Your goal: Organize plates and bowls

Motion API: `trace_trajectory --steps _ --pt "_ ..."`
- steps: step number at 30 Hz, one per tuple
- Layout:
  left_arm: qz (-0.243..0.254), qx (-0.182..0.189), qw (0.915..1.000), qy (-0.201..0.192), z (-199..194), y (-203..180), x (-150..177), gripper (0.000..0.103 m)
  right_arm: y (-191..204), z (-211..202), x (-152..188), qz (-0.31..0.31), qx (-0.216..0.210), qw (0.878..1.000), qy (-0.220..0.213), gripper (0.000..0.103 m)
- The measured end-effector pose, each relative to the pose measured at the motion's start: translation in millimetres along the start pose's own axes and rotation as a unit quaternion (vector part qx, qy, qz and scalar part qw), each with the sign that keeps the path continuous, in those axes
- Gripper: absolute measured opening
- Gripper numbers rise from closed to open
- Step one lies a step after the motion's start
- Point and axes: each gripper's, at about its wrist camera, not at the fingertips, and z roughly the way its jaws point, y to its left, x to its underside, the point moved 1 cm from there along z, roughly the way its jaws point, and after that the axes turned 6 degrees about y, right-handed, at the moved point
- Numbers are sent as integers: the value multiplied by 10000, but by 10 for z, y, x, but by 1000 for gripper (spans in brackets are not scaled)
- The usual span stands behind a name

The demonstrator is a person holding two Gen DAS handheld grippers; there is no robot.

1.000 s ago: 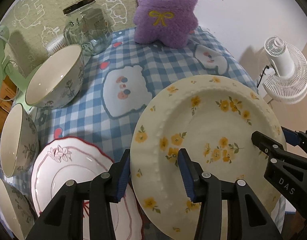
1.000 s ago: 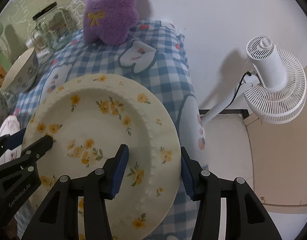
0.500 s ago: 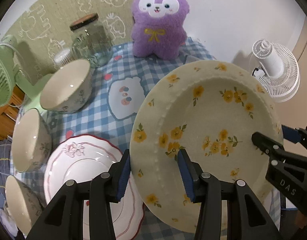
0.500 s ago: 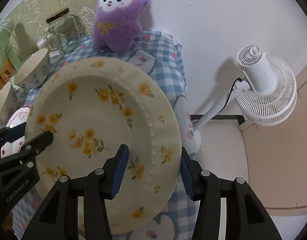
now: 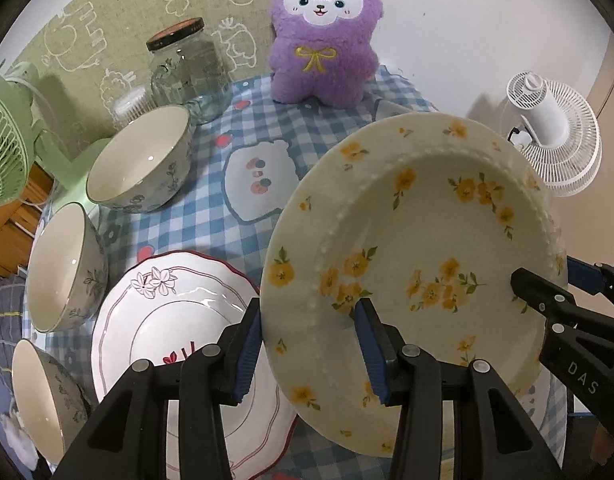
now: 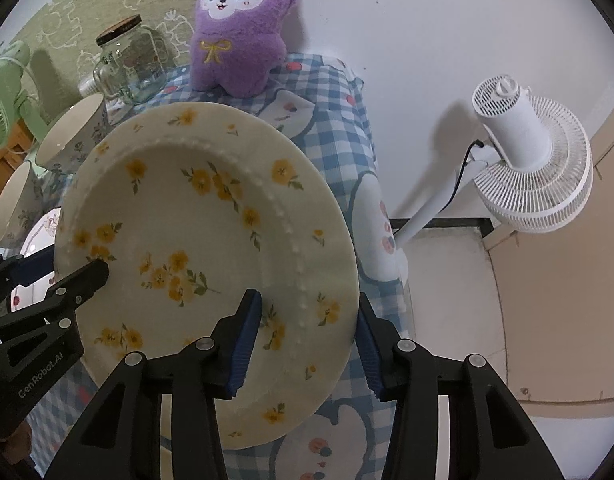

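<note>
Yellow-flowered plate (image 5: 419,256) hung tilted above the checked tablecloth (image 5: 211,220), held at both sides; we had the left gripper (image 5: 309,354) astride its left rim, one blue pad under the edge and one on the plate's face, pinching it; the right gripper (image 6: 307,354) clamped the opposite rim the same way, its jaws having just been closing with the plate between them; in each wrist view the other gripper's black finger lay across the plate's face.

Below and to the left of the plate we noted a red-rimmed plate (image 5: 175,344) flat on the cloth, partly hidden by our left gripper's fingers; beside it, along the table's left edge, three flower-patterned bowls: a far bowl (image 5: 141,162), a middle bowl (image 5: 65,268) and a near bowl (image 5: 43,394), all looking tipped toward the camera, though the lens may have done that.

At the back of the table stood a glass jar (image 5: 187,70) with a dark lid, and a purple plush toy (image 5: 325,36) upright against the wall; a green fan (image 5: 5,148) sat off the left edge; a white fan (image 6: 527,156) stood on the floor to the right, well apart from the table.
</note>
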Motion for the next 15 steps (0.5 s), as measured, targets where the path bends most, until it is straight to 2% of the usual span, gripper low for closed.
trace_trajectory --steps 8,15 --pt "-45 41 9999 115 48 5 30 45 -11 33 -8 70 -17 9999 82 46" --pt "-84 55 9999 39 -3 24 -22 45 -6 -39 -80 107 29 9999 11 46"
